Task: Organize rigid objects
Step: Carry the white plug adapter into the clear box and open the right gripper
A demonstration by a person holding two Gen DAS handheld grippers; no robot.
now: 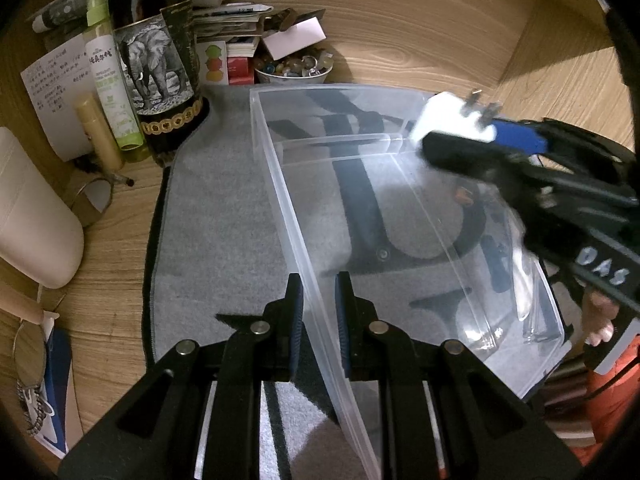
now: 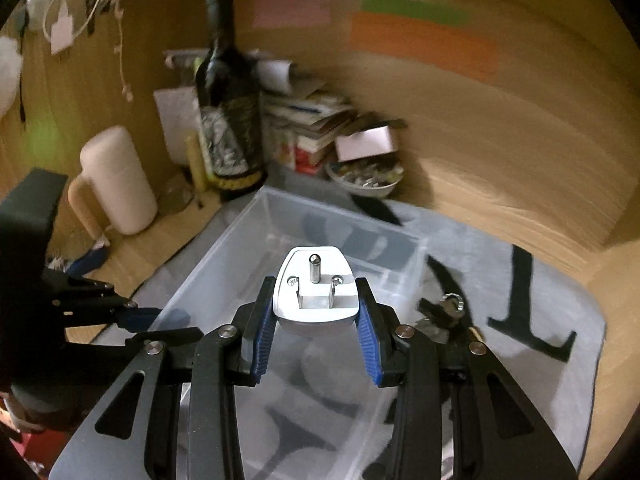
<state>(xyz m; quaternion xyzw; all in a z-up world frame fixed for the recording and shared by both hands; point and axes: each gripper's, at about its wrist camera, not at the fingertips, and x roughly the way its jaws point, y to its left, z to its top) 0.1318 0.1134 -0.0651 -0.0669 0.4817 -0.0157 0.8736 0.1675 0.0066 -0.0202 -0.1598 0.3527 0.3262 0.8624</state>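
A clear plastic divided box (image 1: pixel 400 184) lies on a grey mat (image 1: pixel 224 216). My left gripper (image 1: pixel 319 292) is shut on the box's near wall, one finger on each side of it. My right gripper (image 2: pixel 316 312) is shut on a white plug adapter (image 2: pixel 316 292) with metal prongs facing away from the camera, held above the box (image 2: pixel 248 256). In the left wrist view the right gripper (image 1: pixel 472 136) holds the adapter (image 1: pixel 448 116) over the box's far right corner. A set of keys (image 2: pixel 448 308) lies on the mat right of the box.
A dark wine bottle (image 1: pixel 156 56) with an elephant label, a green spray bottle (image 1: pixel 112 80), papers, a bowl of small trinkets (image 1: pixel 292 68) and a white cylinder (image 1: pixel 32 216) crowd the wooden desk's back left. Glasses (image 1: pixel 28 352) lie at the left edge. Wooden walls enclose the desk.
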